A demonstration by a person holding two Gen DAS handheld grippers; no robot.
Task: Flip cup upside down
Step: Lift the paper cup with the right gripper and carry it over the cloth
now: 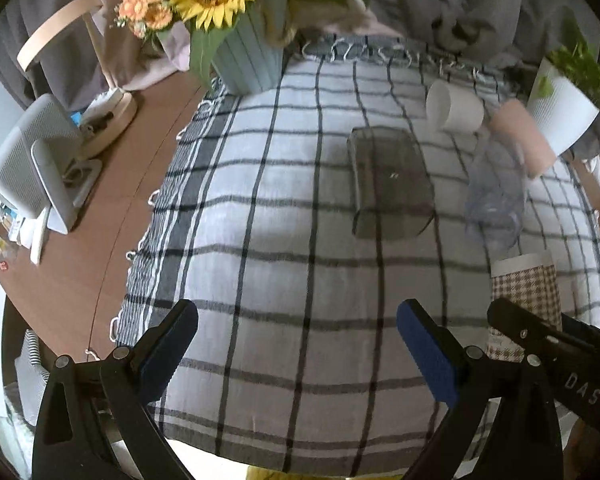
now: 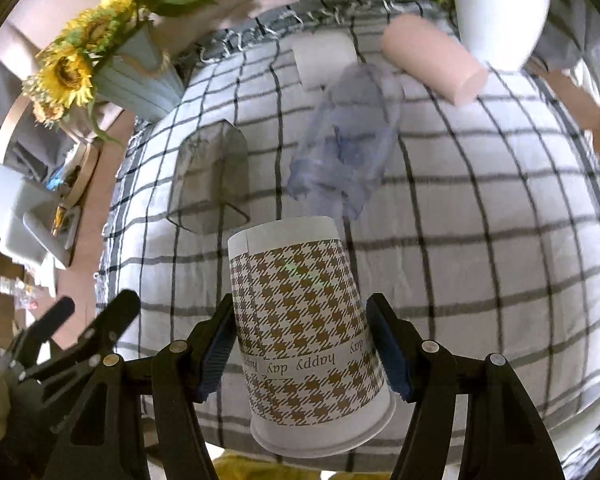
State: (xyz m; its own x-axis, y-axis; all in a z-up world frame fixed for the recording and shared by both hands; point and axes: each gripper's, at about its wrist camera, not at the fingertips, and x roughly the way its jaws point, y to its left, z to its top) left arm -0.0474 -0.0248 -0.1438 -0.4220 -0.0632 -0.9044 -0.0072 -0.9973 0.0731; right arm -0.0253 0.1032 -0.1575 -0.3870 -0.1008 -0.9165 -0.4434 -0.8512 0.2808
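Between my right gripper (image 2: 300,344) jaws sits the houndstooth paper cup (image 2: 304,336), clamped, lettering inverted, above the checked cloth (image 2: 480,240); I'd lower it squarely, rim flat; left gripper (image 1: 296,344) jaws apart, idle.

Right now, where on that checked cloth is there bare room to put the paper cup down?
The widest bare stretch of the checked cloth runs from the blue vase down to the left gripper, left of the grey tray. The far right corner is crowded: white cup, pink cup, clear plastic cup, white planter. The right gripper holds the houndstooth cup.
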